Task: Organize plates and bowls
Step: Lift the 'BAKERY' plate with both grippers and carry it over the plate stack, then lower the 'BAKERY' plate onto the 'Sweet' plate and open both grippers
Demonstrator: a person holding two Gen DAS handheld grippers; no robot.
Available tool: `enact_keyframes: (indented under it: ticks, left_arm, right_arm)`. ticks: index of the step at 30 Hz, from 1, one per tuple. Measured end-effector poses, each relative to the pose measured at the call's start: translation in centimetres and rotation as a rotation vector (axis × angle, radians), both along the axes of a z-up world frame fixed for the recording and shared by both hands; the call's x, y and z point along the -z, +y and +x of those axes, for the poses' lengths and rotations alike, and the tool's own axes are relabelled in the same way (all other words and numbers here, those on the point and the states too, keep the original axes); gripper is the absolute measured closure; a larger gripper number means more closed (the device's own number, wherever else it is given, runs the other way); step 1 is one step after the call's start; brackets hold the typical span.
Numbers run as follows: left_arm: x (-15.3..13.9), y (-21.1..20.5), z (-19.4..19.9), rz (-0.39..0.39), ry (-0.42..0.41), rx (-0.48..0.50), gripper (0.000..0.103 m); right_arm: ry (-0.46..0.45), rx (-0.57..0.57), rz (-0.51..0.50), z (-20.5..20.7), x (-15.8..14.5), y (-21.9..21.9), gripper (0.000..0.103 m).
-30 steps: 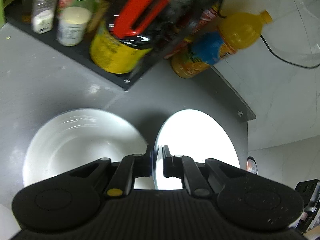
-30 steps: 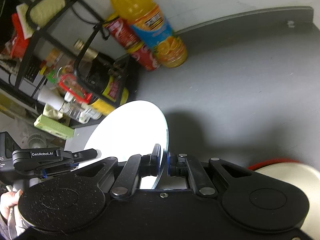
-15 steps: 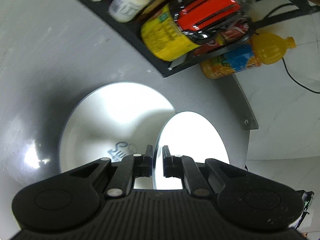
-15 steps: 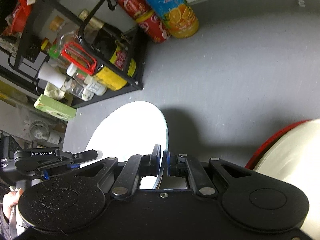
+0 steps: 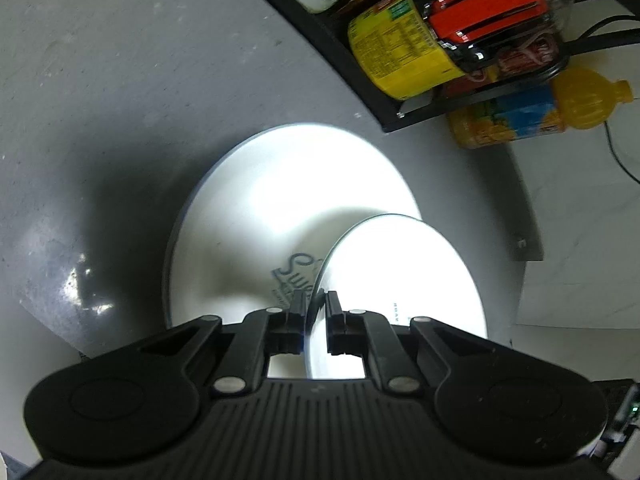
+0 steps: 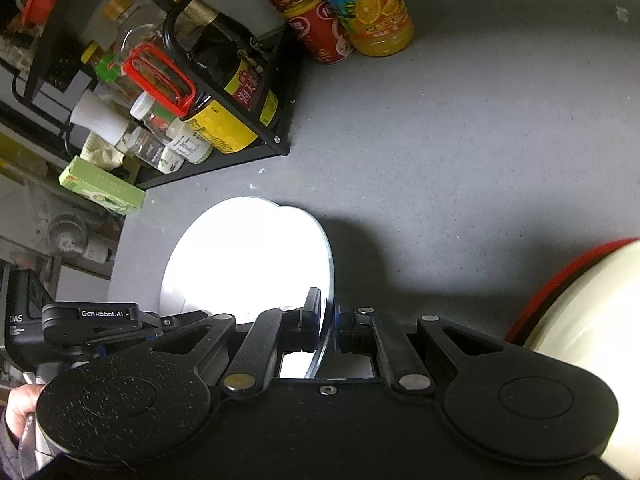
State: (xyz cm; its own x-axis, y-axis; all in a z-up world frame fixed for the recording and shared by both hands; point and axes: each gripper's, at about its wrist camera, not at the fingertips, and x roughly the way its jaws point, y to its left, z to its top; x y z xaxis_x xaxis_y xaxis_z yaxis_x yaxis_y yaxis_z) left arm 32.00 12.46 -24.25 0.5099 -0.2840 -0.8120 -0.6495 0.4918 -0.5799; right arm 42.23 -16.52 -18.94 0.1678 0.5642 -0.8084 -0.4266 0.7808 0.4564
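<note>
**Small plate held by both claws above a larger plate**

A small white plate (image 5: 400,276) is pinched at its rim by the left claw (image 5: 316,312), whose pads are closed narrowly on the edge. The same plate (image 6: 248,256) is seen from the other side in the right wrist view, where its opposite rim is clamped between the pads of the right claw (image 6: 330,322). The plate is held tilted, its bright face turned toward the right in the left view.

Behind and beneath it, a larger white plate (image 5: 280,200) lies flat on the grey worktop (image 5: 100,100); dark lettering is visible near its centre. The small plate overlaps the right part of the large one, but whether the two touch cannot be told.

At the right edge of the right wrist view, a pale bowl with a red rim (image 6: 580,300) is partly seen, well apart from the plates.

A black rack (image 6: 224,92) crowded with jars and bottles stands at the back of the worktop. Just beside it are an orange juice bottle (image 6: 372,4) and a red can (image 6: 320,32).
</note>
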Motion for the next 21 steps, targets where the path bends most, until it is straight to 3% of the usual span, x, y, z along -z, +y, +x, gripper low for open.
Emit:
enact_keyframes:
  ticks: [8,12,21]
  left_arm:
    - [1.2,0.0,0.3,0.028,0.039,-0.007,0.091]
    - [1.1,-0.5,1.0,0.096,0.084,0.010,0.087]
    - [-0.9,-0.5,1.9,0.239,0.174,0.050,0.086]
  right_arm:
    - [-0.038,-0.045,-0.040,-0.4,0.1,1.5,0.096]
    - [-0.109,-0.060,-0.108,-1.1,-0.2,3.0,0.098]
    - [-0.127,-0.085,-0.126,-1.1,0.0,4.4,0.098]
